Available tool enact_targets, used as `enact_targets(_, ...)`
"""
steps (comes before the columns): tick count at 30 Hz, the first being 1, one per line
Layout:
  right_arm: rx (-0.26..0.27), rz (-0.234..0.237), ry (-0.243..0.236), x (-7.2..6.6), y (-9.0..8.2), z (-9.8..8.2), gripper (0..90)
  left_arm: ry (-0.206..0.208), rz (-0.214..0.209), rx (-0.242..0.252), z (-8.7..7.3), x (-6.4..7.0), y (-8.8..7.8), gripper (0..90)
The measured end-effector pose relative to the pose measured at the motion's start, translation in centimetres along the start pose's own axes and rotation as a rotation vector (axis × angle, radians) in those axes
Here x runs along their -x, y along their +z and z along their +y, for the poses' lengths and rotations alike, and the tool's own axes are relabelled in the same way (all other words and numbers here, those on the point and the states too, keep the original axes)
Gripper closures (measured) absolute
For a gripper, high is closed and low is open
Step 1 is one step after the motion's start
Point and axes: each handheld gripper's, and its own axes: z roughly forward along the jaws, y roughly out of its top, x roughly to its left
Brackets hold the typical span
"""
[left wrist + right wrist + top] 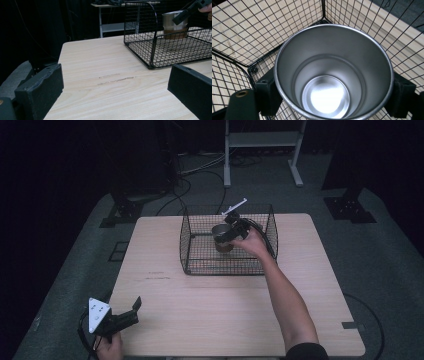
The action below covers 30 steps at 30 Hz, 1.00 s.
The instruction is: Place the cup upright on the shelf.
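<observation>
Metal cup (221, 238) is held upright inside the wire basket (200, 265), its long axis vertical and its open mouth turned up (the shiny bottom is seen from above in the right gripper view); the right gripper (231, 231) is clamped on its wall from both sides. The left gripper (131, 311) is kept with jaws spread and nothing between them, at the near left corner of the table (210, 320), well apart from the basket.
</observation>
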Motion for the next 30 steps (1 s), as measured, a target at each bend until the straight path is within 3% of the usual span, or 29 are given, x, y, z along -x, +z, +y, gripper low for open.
enact_targets(14, -0.033, 0.027, -0.002, 0.1, 1.3, -0.3, 17.8, 0.005, 0.000, -0.004, 0.0, 0.0, 0.0, 0.0)
enact_targets(23, -0.090, 0.027, -0.021, 0.0, 2.3, -0.7, 17.7, 0.002, 0.002, -0.005, 0.0, -0.1, 0.0, 0.0)
enact_targets(24, -0.115, 0.030, -0.028, -0.1, 2.5, -0.7, 17.6, 0.001, 0.001, -0.003, 0.0, -0.1, -0.1, 0.0)
enact_targets(30, -0.124, 0.024, -0.042, -0.3, 2.5, -0.7, 17.2, -0.001, 0.006, 0.001, 0.0, -0.2, -0.1, 0.0)
